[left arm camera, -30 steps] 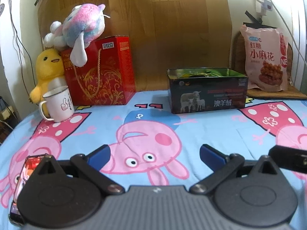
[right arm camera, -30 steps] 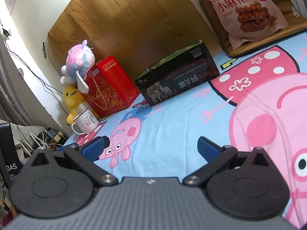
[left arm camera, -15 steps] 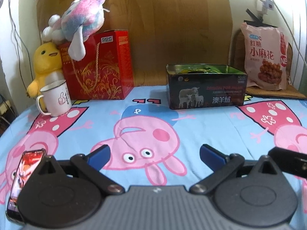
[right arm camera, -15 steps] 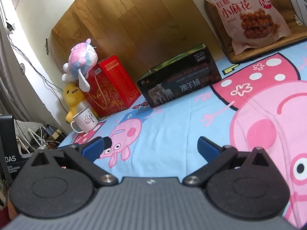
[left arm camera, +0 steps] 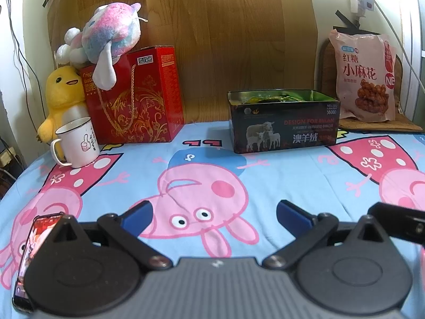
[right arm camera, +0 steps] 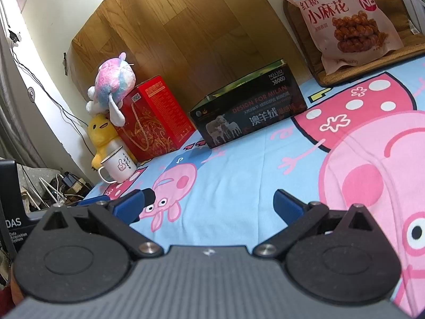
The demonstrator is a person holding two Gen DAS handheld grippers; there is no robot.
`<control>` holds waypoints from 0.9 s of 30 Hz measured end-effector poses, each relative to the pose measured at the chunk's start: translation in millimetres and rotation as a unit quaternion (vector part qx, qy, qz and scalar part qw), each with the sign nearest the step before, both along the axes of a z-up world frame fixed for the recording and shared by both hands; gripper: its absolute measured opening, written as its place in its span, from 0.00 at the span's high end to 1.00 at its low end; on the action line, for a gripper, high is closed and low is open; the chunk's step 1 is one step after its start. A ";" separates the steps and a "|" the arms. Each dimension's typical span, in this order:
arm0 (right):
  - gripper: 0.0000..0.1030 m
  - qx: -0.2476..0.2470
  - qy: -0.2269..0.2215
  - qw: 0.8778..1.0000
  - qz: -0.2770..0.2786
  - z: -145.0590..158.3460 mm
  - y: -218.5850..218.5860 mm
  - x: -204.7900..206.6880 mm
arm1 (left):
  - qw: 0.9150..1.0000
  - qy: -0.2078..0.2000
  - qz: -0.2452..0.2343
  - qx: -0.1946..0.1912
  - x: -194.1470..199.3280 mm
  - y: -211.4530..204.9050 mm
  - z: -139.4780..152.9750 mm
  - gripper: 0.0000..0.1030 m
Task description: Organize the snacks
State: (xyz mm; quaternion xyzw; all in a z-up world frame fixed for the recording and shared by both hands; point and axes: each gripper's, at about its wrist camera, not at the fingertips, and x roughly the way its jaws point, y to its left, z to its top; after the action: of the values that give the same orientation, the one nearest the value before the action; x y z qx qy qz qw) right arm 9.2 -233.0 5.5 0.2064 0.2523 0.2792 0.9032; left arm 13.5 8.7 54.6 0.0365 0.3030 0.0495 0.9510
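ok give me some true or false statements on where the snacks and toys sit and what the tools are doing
1. The pink twisted-dough snack bag lies flat inside the black sheep-print tin. False: it stands upright to the right of the tin, on a brown mat.
2. The pastel plush toy rests on top of the red gift box. True.
3. The left tool grips the white enamel mug. False: it is open, holding nothing.
4. The right tool is open. True.
5. The tin has no lid on. True.
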 end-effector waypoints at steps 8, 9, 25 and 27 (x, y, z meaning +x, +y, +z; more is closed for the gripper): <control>0.00 -0.002 0.000 1.000 0.004 -0.3 1.2 -0.4 | 1.000 0.003 0.004 0.003 0.6 0.9 0.5 0.00; 0.00 -0.003 0.000 1.000 0.005 -0.2 1.4 -0.4 | 1.000 0.003 0.004 0.004 1.0 1.1 0.6 0.00; 0.00 -0.004 0.000 1.000 0.005 -0.1 1.2 -0.4 | 1.000 0.004 0.003 0.007 1.4 1.4 -0.9 0.00; 0.00 -0.005 0.002 1.000 0.006 -0.2 1.1 -0.1 | 1.000 0.005 0.004 0.008 1.8 1.8 -1.4 0.00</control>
State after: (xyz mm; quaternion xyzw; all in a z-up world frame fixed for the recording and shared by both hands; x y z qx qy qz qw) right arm 9.0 -231.9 5.4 0.2015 0.2565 0.2828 0.9020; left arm 15.3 10.5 53.2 0.0436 0.3078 0.0557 0.9488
